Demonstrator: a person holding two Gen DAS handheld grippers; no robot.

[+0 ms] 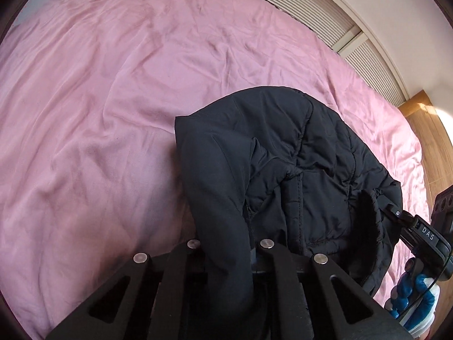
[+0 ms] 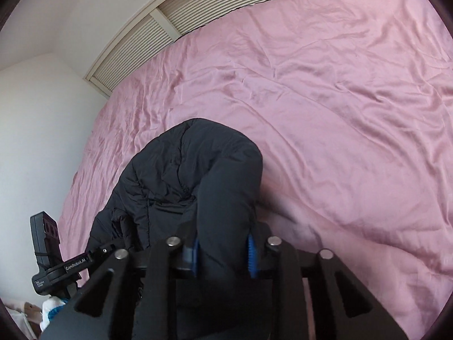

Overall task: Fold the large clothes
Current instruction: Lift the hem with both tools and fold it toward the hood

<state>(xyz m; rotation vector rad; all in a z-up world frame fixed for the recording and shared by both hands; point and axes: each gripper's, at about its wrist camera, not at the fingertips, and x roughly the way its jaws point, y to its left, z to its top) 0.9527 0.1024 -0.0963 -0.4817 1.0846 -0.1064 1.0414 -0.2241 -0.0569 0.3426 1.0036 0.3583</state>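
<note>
A black padded jacket (image 1: pixel 283 164) hangs bunched above the pink bed; it also shows in the right wrist view (image 2: pixel 187 175). My left gripper (image 1: pixel 229 250) is shut on a smooth black fold of the jacket, which hides its fingertips. My right gripper (image 2: pixel 223 255) is shut on another fold of the jacket, with the cloth between its blue pads (image 2: pixel 252 257). In the left wrist view the right gripper (image 1: pixel 396 215) grips the jacket's right edge. In the right wrist view the left gripper (image 2: pixel 99 252) holds the jacket's left edge.
A wrinkled pink sheet (image 1: pixel 127 99) covers the bed (image 2: pixel 325 113) on all sides of the jacket. A slatted headboard (image 1: pixel 311 5) and white wall (image 2: pixel 42 99) lie beyond. Wooden floor (image 1: pixel 424 124) shows at the bed's right edge.
</note>
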